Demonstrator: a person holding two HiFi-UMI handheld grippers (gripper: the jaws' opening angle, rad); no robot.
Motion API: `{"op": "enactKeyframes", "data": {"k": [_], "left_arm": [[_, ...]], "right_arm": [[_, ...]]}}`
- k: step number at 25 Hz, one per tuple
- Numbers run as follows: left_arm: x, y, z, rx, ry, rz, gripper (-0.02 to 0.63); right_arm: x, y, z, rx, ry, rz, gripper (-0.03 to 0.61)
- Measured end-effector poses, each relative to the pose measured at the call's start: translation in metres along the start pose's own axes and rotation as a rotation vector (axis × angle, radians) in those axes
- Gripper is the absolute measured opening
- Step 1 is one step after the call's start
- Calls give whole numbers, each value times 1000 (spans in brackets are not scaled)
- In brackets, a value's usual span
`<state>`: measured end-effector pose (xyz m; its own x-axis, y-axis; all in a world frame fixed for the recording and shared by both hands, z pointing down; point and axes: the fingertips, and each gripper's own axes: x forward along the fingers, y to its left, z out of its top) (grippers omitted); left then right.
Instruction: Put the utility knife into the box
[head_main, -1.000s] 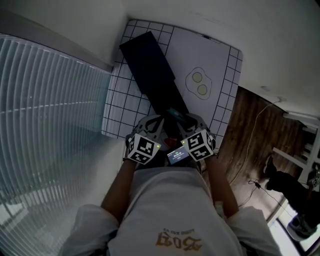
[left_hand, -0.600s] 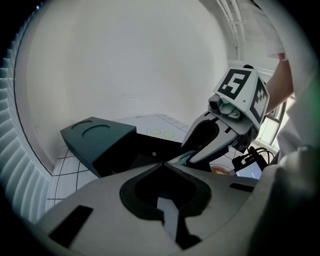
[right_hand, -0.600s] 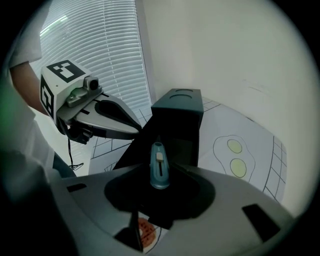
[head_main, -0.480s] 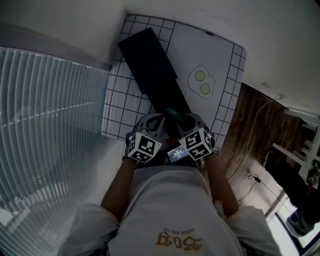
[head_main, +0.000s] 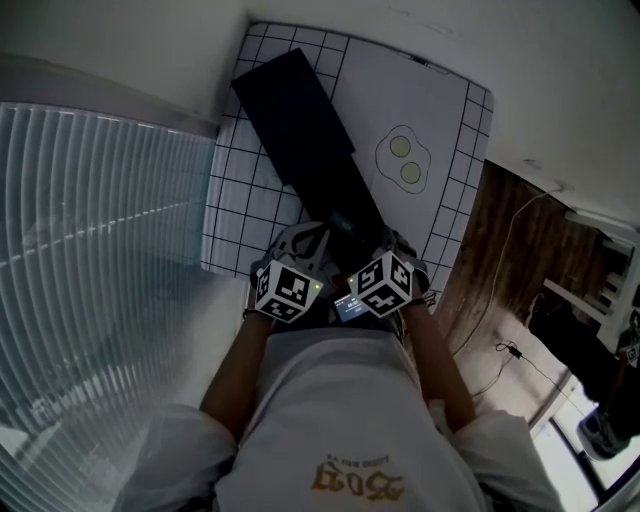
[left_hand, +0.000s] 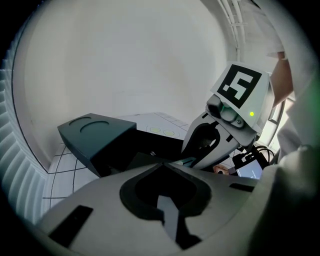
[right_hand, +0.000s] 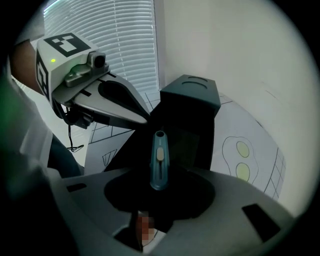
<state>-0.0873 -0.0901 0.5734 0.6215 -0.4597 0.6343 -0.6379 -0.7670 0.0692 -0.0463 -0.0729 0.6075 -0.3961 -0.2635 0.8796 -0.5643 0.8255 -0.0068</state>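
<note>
Utility knife, clamped in the part-open right gripper at frame centre, in front of the dark box, was apparently mid-carry; next move required lowering it inside before release

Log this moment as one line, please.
right gripper: shut on utility knife | knife: not yet in box | left gripper: shut, beside box

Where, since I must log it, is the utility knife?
Right gripper view, centre: the utility knife, clamped in the right tool, before the dark box.
</note>
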Motion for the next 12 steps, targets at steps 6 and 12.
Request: {"op": "enactKeyframes", "data": {"k": [6, 12], "left_arm": [[-3, 0, -3, -3, -1, 2, 6], [-8, 3, -6, -9, 2, 10, 6]], "right_arm": [[1, 1, -2, -13, 14, -7, 138], [4, 2, -4, -28, 54, -4, 140]]}}
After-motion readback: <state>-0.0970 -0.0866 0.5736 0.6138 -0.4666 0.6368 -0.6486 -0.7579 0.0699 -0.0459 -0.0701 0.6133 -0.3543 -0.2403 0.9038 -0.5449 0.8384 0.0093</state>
